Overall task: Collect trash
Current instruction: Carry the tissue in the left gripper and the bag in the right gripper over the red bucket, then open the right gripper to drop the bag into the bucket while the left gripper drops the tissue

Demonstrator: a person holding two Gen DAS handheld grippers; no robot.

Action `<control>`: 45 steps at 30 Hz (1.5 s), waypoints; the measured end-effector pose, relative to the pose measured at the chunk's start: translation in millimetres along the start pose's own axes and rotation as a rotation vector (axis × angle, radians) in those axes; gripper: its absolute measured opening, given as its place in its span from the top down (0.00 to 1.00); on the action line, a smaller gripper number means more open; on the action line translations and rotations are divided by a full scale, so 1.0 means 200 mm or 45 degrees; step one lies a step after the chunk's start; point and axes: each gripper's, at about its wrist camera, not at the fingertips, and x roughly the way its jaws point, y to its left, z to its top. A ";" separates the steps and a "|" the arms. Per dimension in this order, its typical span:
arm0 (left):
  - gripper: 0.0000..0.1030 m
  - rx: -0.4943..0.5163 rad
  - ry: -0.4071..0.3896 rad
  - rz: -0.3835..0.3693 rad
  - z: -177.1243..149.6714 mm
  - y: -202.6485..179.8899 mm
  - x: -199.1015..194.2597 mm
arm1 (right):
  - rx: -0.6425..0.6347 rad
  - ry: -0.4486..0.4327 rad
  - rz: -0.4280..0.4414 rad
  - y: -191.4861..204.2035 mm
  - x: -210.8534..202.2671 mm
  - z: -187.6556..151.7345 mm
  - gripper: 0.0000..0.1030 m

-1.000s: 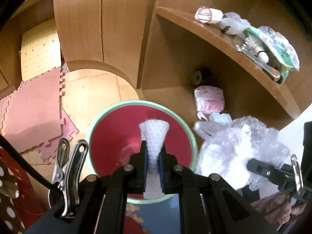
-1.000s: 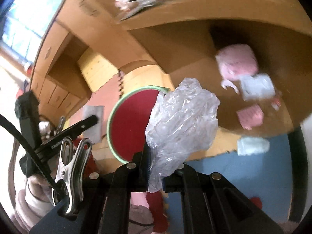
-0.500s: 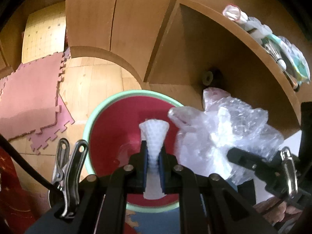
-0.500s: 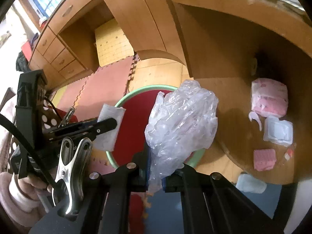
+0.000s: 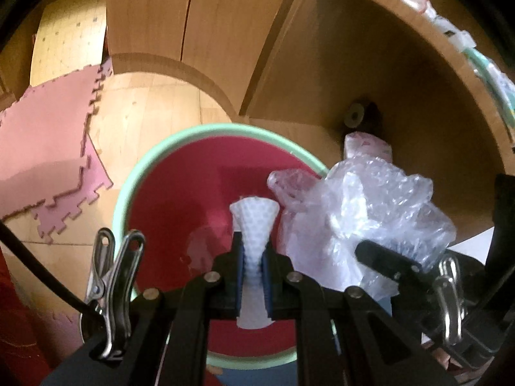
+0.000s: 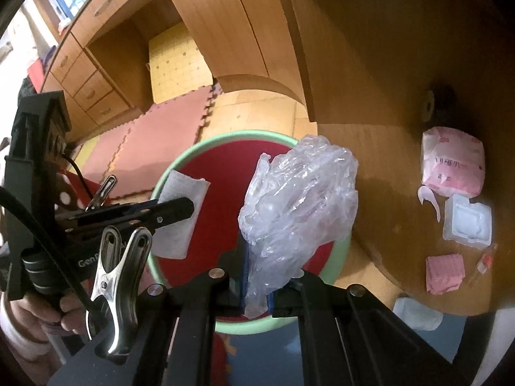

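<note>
1. The left gripper (image 5: 254,263) is closed tight on a folded white tissue (image 5: 255,225). The tissue sticks up past the blue pads and flares at its top, in the lower middle of the left wrist view.
2. The right gripper (image 6: 256,284) is clamped on the lower tail of a crumpled clear plastic bag (image 6: 299,199). The bag's bulk balloons up and to the right of the pads, in the middle of the right wrist view.
3. Both pieces hang over a red bin with a pale green rim (image 6: 206,140), which fills the lower middle of each view. The tissue sits toward the bin's left side, the bag toward its right.
4. More litter lies on the wooden shelf board at the right of the right wrist view: a pink packet (image 6: 454,164), a clear plastic tray (image 6: 468,223) and a small pink pad (image 6: 445,273).
5. My read on handling: the tissue is light and limp, so a pinch across the fold holds it well. It may cling to the pads when let go.
6. The bag looks feather-light, slick and springy. A gathered tail is the best hold, since a loose single layer could slide out. It may drift as it falls, so a low release over the bin seems wise.
</note>
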 end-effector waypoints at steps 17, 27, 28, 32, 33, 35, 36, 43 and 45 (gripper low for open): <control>0.67 -0.062 0.130 0.067 0.00 0.06 0.22 | 0.063 0.086 -0.068 -0.09 0.15 -0.02 0.90; 0.60 0.038 0.029 0.209 0.04 0.03 0.09 | 0.103 -0.019 -0.104 -0.12 0.07 0.02 0.76; 0.60 0.026 -0.013 0.228 0.06 0.04 0.04 | 0.094 -0.032 -0.137 -0.12 0.06 0.01 0.76; 0.58 -0.035 -0.099 0.305 0.10 0.13 -0.05 | 0.098 -0.049 -0.228 -0.13 0.05 0.01 0.76; 0.58 -0.054 -0.100 0.318 0.10 0.16 -0.05 | 0.098 -0.046 -0.255 -0.14 0.05 0.01 0.76; 0.58 -0.115 -0.068 0.339 0.09 0.23 -0.05 | 0.106 -0.028 -0.323 -0.16 0.05 0.01 0.75; 0.58 -0.140 -0.049 0.344 0.09 0.25 -0.04 | 0.120 -0.014 -0.338 -0.18 0.06 0.00 0.73; 0.56 -0.275 0.100 0.306 0.05 0.36 0.06 | 0.256 0.147 -0.287 -0.21 0.20 -0.05 0.72; 0.56 -0.273 0.114 0.327 0.04 0.36 0.10 | 0.263 0.191 -0.305 -0.20 0.25 -0.07 0.72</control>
